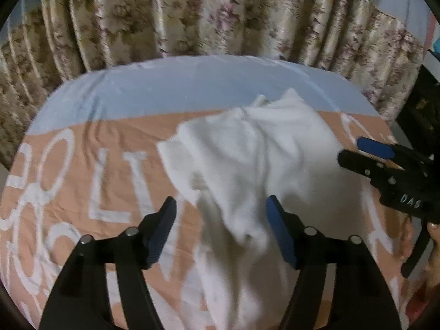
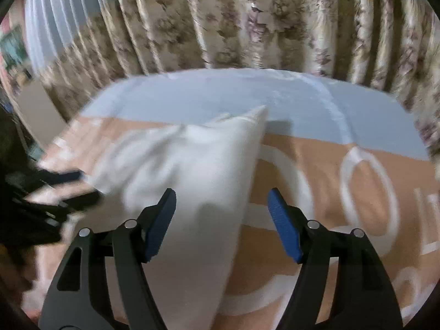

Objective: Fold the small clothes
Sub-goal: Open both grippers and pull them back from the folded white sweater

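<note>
So the white garment [image 1: 247, 170] is lying on the bed cover [image 1: 110, 104], which is peach with a pale blue band along the far side, right in front of a flowery curtain [image 1: 192, 13]. The garment is looking bunched and rumpled, with a long strip of it trailing toward the cameras, so I'm guessing the folding is only partway there at best. No crisp edges or tidy rectangle yet, and I'm seeing no finished pile anywhere.

The left claw [image 1: 220, 206] is hovering over the near end of the cloth with its blue pads spread wide, fabric sitting between them but nothing pressing on it. The right claw [image 2: 220, 200] is doing the same thing over the garment's right edge: spread apart, pinching nothing.

Writing-wise, the cover is showing big white letters, something like "LIV" plus a few round O-ish shapes, too cut off to read as a word. The right claw's black body is carrying small white lettering, "DAS" as far as I'm making out.
</note>
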`<state>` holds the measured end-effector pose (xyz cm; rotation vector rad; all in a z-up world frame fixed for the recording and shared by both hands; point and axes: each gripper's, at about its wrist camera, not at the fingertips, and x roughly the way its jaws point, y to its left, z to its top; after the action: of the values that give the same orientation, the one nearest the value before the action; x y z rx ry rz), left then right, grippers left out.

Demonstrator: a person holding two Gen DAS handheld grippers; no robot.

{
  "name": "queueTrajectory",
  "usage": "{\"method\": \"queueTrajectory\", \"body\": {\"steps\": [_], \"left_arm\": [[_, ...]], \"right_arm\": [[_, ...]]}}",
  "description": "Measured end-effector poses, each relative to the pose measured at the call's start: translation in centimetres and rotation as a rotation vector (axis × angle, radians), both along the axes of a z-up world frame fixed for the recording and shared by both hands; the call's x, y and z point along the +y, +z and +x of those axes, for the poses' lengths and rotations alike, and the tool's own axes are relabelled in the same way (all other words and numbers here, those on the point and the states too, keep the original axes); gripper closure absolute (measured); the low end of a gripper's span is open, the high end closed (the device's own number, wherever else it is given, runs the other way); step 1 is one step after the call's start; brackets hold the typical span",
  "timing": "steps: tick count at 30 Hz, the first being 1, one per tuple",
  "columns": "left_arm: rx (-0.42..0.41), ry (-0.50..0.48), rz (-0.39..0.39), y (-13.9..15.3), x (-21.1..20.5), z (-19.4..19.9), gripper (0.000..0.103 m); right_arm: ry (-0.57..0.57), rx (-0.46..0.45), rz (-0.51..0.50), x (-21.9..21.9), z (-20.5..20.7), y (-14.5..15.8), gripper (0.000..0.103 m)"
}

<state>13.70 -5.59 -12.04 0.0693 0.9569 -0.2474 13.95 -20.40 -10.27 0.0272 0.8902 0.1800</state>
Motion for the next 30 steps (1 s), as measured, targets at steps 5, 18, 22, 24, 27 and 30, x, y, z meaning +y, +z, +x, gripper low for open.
{"method": "queueTrajectory", "body": {"steps": [5, 18, 22, 24, 27, 30], "left_arm": [[0.005, -0.01, 0.038, -1.9, 1.1, 0.2, 0.024], [-0.039, -0.002, 0.073, -2.1, 1.5, -0.5, 0.013], [-0.059, -0.005, 0.117, -1.3, 1.1, -1.0, 0.009], [-0.062, 0.005, 0.136, -1.0, 1.0, -1.2, 0.007], [-0.069, 0.023, 0.165, -0.8, 0.9, -1.7, 0.005], [-0.078, 0.048, 0.179, -0.7, 1.0, -2.6, 0.002]], "right_arm": [[-0.015, 0.012, -0.105, 0.4, 0.1, -1.8, 0.034], [-0.08, 0.007, -0.044, -0.5, -0.8, -1.7, 0.027], [-0.088, -0.015, -0.004, -0.1, -1.8, 0.4, 0.023], [-0.112, -0.026, 0.008, 0.0, -2.6, 1.5, 0.013], [-0.149, -0.059, 0.003, 0.5, -4.2, 2.6, 0.003], [-0.162, -0.055, -0.006, 1.3, -5.7, 2.5, 0.003]]}}
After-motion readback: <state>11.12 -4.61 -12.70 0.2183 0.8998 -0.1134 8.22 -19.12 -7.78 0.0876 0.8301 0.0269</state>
